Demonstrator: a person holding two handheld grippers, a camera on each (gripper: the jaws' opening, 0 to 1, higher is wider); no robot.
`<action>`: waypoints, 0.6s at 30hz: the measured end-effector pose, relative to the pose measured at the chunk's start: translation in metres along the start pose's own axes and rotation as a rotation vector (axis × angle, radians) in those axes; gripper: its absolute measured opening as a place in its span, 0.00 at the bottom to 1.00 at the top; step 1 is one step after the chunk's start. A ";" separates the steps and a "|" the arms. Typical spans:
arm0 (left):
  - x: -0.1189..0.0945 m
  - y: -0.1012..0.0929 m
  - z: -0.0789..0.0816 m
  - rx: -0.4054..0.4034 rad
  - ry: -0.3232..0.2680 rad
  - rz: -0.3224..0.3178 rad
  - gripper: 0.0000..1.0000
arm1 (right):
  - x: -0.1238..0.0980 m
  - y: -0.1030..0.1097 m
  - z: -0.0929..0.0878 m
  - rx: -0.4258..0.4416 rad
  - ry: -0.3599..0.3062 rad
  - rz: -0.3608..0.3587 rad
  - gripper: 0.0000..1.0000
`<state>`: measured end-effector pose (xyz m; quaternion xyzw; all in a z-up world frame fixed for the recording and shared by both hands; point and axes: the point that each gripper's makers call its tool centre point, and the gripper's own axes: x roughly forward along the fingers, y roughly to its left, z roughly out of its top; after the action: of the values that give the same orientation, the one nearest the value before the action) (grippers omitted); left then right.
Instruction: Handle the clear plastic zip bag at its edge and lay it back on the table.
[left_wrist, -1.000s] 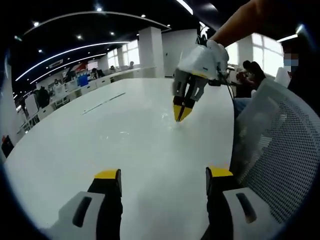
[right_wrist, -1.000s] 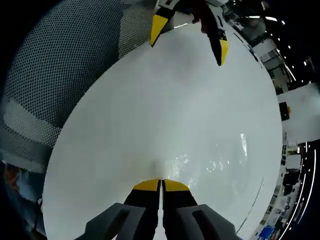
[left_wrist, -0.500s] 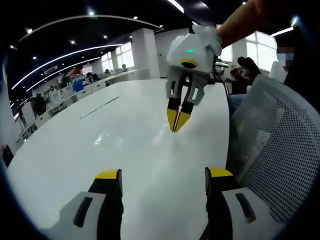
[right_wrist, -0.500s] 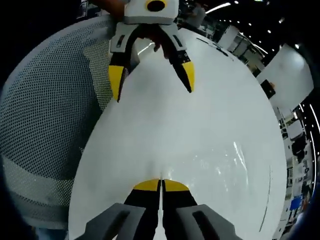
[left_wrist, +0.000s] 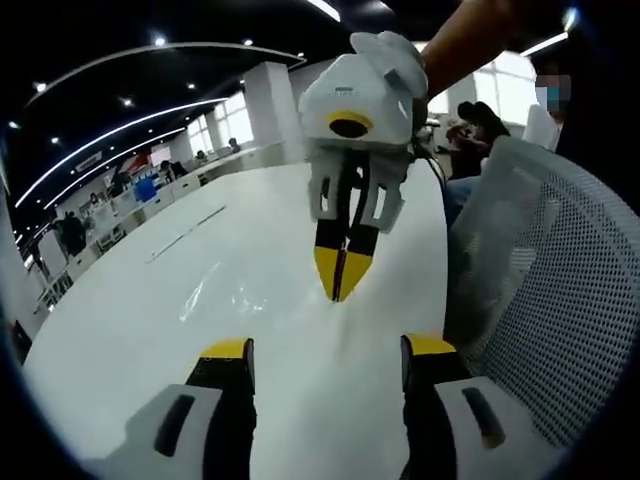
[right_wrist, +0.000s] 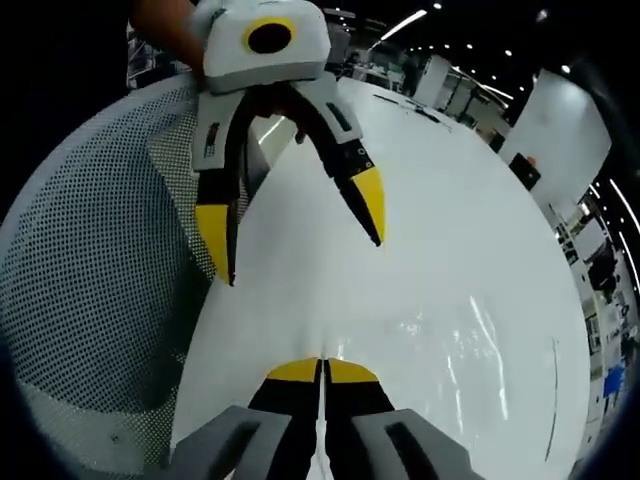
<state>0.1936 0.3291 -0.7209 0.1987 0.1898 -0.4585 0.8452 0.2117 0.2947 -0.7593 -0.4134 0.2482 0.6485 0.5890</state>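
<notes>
The clear plastic zip bag (left_wrist: 232, 296) shows as faint glints and creases on the white table (left_wrist: 120, 340). One edge of it runs up to my right gripper (left_wrist: 339, 280), which hangs point-down with its yellow tips shut on that edge. In the right gripper view the shut jaws (right_wrist: 322, 371) sit at the bottom, with the bag (right_wrist: 455, 338) shimmering just beyond them to the right. My left gripper (left_wrist: 328, 350) is open with nothing between its fingers. It appears opposite as the left gripper (right_wrist: 295, 225), jaws spread wide above the table.
A white mesh chair (left_wrist: 560, 300) stands close against the table's edge, seen also as the chair (right_wrist: 90, 300). A person's arm (left_wrist: 470, 35) holds the right gripper. Rows of desks (left_wrist: 150, 185) and seated people (left_wrist: 475, 125) lie far behind.
The two grippers have come closer together and each looms larger in the other's view. The right gripper has risen off the table, still shut, drawing the bag's edge along.
</notes>
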 end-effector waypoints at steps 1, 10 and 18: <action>0.000 -0.001 0.000 0.013 0.001 -0.004 0.57 | 0.003 0.000 0.003 0.008 -0.007 0.003 0.00; 0.003 -0.016 0.002 0.131 0.013 -0.068 0.44 | 0.009 0.010 0.023 0.012 -0.032 0.020 0.00; 0.006 -0.013 -0.008 0.265 0.092 -0.092 0.23 | 0.007 0.013 0.029 0.009 -0.036 0.027 0.00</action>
<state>0.1845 0.3229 -0.7331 0.3205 0.1751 -0.5082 0.7800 0.1925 0.3193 -0.7517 -0.3956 0.2457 0.6627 0.5865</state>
